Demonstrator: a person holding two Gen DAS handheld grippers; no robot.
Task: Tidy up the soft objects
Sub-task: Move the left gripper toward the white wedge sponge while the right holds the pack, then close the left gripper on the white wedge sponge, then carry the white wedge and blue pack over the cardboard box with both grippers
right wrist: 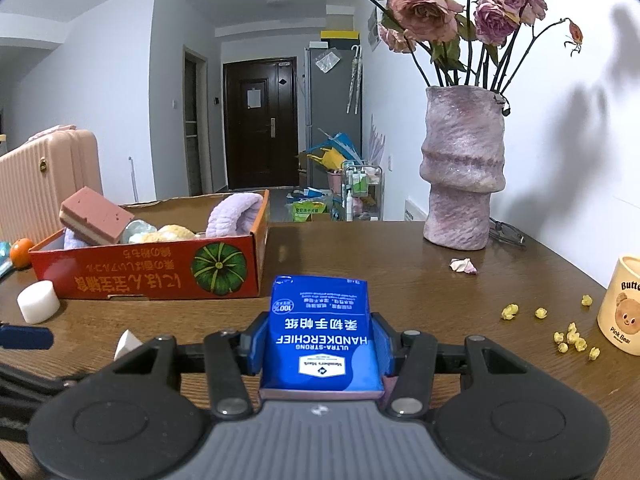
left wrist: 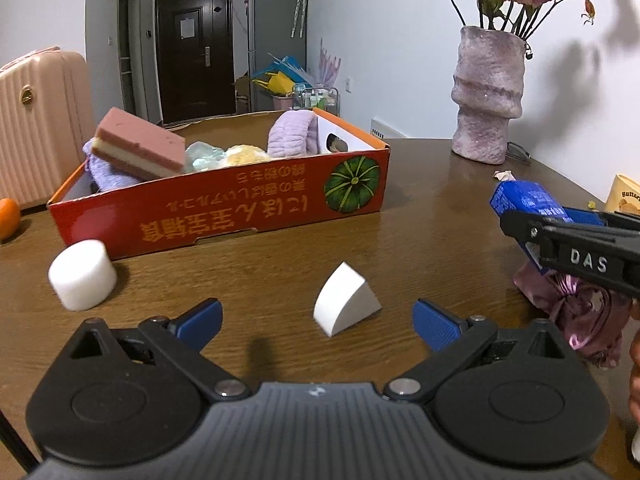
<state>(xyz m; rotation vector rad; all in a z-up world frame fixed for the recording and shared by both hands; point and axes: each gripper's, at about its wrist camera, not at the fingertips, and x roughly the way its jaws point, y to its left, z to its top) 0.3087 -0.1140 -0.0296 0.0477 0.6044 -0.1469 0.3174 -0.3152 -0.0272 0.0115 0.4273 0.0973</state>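
Wide-open and empty, the left gripper (left wrist: 316,324) has the white foam wedge (left wrist: 344,300) on the table just beyond its fingertips, centred between them, while the right gripper (right wrist: 320,344) at far right is clamped on the blue handkerchief pack (right wrist: 320,332).

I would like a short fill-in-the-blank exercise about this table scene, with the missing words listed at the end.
1. The right claw is shut on a blue pack of ____.
2. The pink sponge lies inside the red ____.
3. The white wedge sits before the ____ left claw.
4. The vase holds dried ____.

Missing words: handkerchiefs; box; open; roses
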